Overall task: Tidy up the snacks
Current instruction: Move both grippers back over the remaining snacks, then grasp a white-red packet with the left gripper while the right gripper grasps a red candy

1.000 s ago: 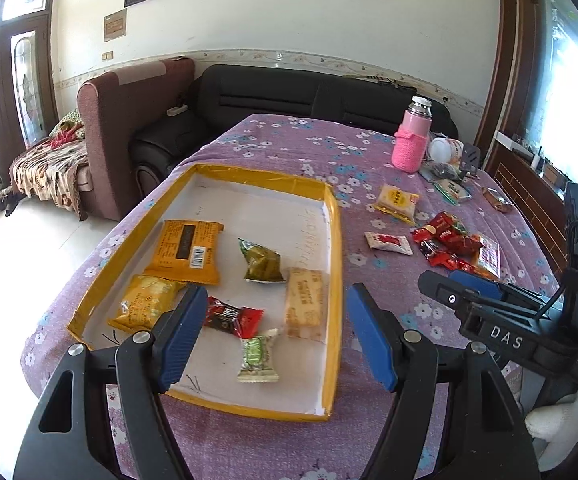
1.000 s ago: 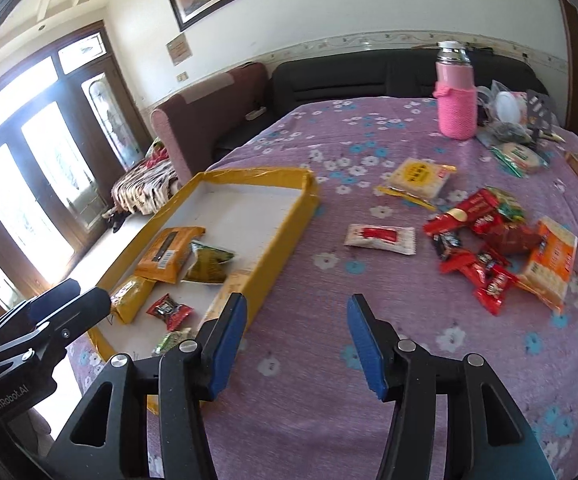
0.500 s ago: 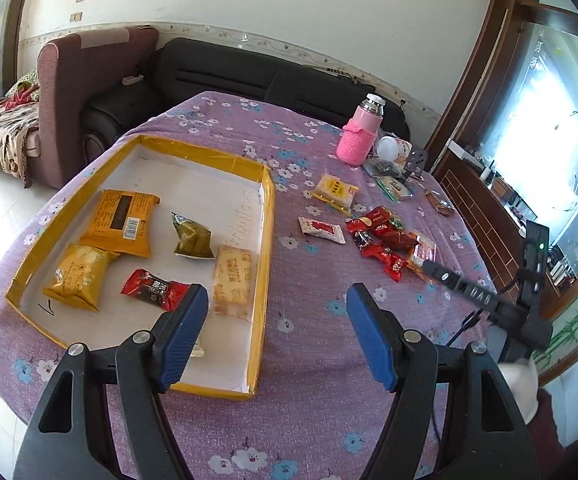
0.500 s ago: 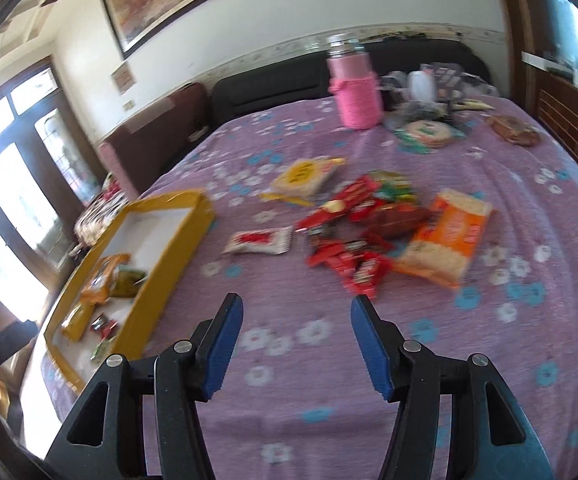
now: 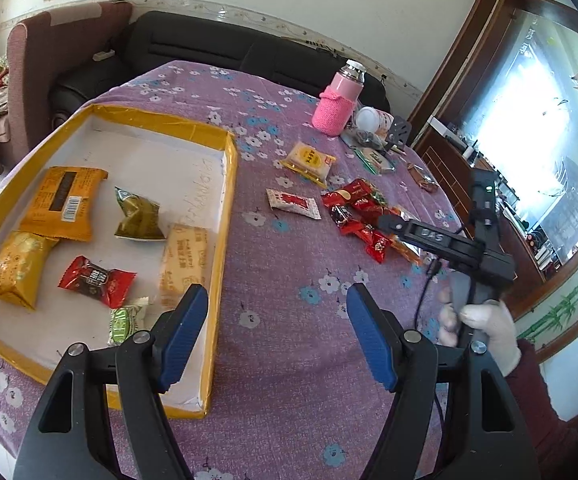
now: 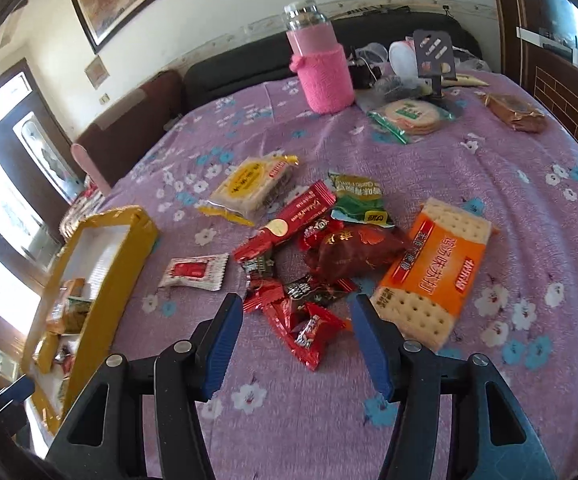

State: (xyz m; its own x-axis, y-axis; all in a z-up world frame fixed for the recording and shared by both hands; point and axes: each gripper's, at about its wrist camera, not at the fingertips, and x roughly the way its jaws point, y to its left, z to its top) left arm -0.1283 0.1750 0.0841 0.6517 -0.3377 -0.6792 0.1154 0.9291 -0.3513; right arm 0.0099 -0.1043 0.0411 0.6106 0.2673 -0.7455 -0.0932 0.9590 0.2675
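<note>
A yellow-rimmed tray holds several snack packets, among them a red candy and an orange packet. It also shows at the left of the right wrist view. My left gripper is open and empty, over the cloth by the tray's right rim. My right gripper is open and empty, low over a pile of loose snacks; a small red candy lies between its jaws. It also shows from the side in the left wrist view. An orange cracker pack lies to its right.
A pink-sleeved bottle stands at the far side of the purple flowered table, with clutter and a round cracker pack beside it. A yellow biscuit pack and a white sachet lie near the pile. Sofas stand behind.
My right gripper has swung right from the tray and down to the snack pile. My left gripper has shifted right, off the tray to its right rim. Both stayed open.
</note>
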